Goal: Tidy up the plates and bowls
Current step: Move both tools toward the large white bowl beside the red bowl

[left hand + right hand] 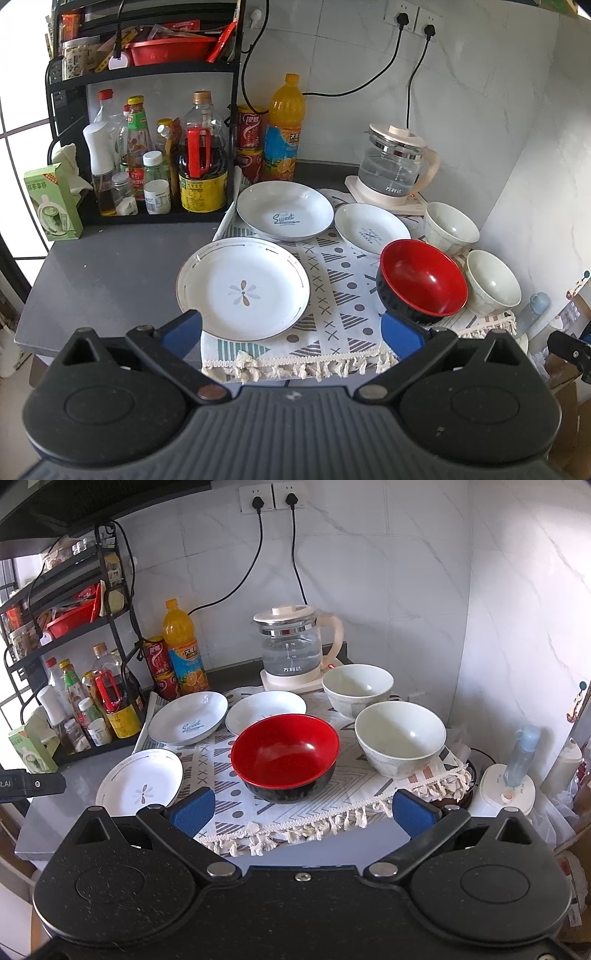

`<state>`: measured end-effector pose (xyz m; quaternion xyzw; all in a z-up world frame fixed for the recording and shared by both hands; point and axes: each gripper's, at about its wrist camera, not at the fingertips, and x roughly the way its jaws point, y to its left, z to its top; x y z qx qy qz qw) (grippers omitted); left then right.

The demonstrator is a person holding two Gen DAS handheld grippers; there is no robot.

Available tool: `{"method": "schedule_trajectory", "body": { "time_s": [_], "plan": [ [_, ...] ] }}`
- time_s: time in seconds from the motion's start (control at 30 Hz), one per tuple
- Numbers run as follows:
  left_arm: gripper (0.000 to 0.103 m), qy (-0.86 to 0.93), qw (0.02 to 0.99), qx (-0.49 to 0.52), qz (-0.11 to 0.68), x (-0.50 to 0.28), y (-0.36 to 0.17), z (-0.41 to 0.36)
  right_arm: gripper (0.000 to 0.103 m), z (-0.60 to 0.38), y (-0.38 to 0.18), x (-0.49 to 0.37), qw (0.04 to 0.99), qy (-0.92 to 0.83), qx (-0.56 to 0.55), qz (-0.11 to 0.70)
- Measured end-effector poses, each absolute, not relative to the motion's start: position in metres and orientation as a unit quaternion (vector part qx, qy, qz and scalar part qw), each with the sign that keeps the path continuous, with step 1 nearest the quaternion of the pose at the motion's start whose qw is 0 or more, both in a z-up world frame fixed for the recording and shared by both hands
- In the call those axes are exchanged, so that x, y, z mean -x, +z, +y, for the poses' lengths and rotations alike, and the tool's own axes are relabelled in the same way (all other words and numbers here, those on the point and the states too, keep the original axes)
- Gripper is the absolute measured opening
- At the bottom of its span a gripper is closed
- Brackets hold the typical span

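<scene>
The left gripper (291,332) is held wide open and empty; the flower plate (242,288) is seen just ahead between its jaws. The right gripper (303,810) is likewise spread wide and empty, with the red bowl (285,752) just ahead of its jaws, on the patterned cloth (221,775).

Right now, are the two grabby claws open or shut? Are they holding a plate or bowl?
Left gripper: open, holding nothing.
Right gripper: open, holding nothing.

grey counter (110,266) under fringed patterned cloth (332,295), condiment rack (147,218), kettle base (373,192)
</scene>
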<state>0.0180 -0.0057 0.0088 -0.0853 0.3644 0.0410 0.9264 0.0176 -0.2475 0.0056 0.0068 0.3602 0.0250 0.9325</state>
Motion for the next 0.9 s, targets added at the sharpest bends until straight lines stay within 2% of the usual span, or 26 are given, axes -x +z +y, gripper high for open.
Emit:
{"method": "schedule_trajectory", "body": {
  "time_s": [0.57,0.9],
  "plan": [
    [0.102,0.051,0.921,0.079,0.378,-0.041,0.002,-0.026,0.103,-0.272,0.004,-0.031,0.935,0.023,-0.019,0.352],
    [0.102,0.028,0.916,0.067,0.395,-0.086,-0.014,-0.051,0.103,-0.294,-0.005,-0.052,0.936,0.015,-0.032,0.350]
  ]
}}
